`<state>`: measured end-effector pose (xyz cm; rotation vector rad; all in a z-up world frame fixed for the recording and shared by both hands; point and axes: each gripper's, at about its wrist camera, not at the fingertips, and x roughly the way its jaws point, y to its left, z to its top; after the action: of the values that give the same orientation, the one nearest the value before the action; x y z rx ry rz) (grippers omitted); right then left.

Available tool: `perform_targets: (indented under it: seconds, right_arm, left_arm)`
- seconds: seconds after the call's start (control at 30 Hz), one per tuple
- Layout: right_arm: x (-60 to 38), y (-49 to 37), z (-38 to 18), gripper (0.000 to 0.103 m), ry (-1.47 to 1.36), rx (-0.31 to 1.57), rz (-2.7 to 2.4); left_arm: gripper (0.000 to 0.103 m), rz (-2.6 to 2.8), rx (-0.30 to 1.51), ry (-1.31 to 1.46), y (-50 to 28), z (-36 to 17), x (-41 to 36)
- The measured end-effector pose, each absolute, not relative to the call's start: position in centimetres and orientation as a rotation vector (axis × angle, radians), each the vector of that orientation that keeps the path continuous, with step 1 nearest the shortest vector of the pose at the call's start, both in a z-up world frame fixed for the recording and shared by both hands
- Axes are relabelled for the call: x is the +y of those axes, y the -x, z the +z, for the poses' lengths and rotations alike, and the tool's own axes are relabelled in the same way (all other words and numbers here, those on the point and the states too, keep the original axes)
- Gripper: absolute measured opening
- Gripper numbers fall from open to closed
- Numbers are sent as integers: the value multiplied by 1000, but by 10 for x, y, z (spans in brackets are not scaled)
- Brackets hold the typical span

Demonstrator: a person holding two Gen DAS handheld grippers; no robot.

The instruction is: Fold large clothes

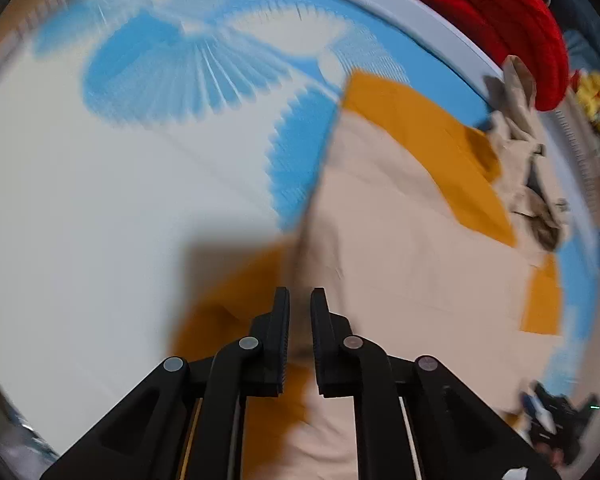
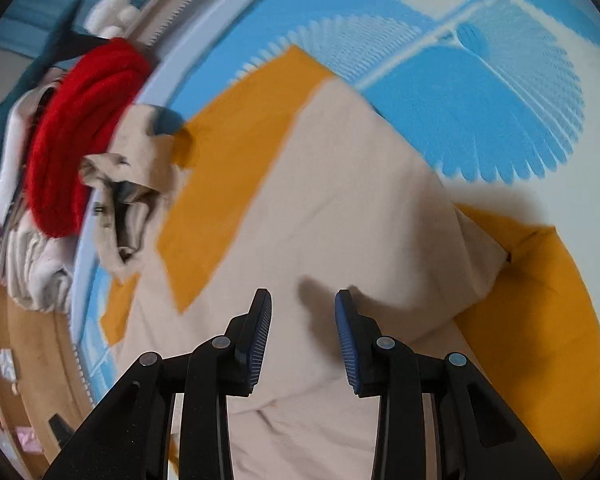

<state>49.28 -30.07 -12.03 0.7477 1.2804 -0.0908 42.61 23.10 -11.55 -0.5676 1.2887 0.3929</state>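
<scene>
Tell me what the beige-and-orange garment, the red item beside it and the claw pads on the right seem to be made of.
Beige-and-orange garment: thin woven cloth, likely cotton, matte, with soft creases and flat folds. Red ribbed item: looks like thick knit or fleece, fuzzy, with rolled ridges. Blue pads on the right claw: probably rubber, finely ribbed, set in black, seemingly plastic fingers.

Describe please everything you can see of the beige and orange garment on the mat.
The beige and orange garment is large, of soft matte cloth: a beige body with mustard-orange panels or sleeves. It lies spread on the blue and white patterned mat, partly folded, with creases. A crumpled beige cloth touches its far edge. The left gripper appears nearly shut on a raised ridge of it, though blur hides the contact; the right gripper is open above the beige part.
</scene>
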Motion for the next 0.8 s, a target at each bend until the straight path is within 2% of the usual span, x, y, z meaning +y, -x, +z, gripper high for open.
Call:
perform_targets:
  seconds: [0.07, 0.17, 0.33, 0.43, 0.6, 0.8]
  right_arm:
    - [-311, -489, -133, 35, -729, 1336, -180]
    - [-316, -486, -131, 35, -731, 1333, -214]
    - [-302, -491, -94, 35, -579, 1223, -146]
    - [-286, -493, -59, 35, -441, 1122, -78]
    - [-254, -490, -2, 35, -200, 939, 8]
    - [-247, -479, 15, 34, -59, 930, 18]
  left_arm:
    - [6, 371, 1191, 443, -434, -93, 221]
    - [14, 181, 1165, 390, -447, -85, 194]
    - [19, 89, 1401, 404, -455, -145, 175]
    - [16, 141, 1411, 386, -456, -148, 176]
    - [16, 155, 1077, 230, -457, -72, 167]
    - [16, 150, 962, 235, -458, -46, 163]
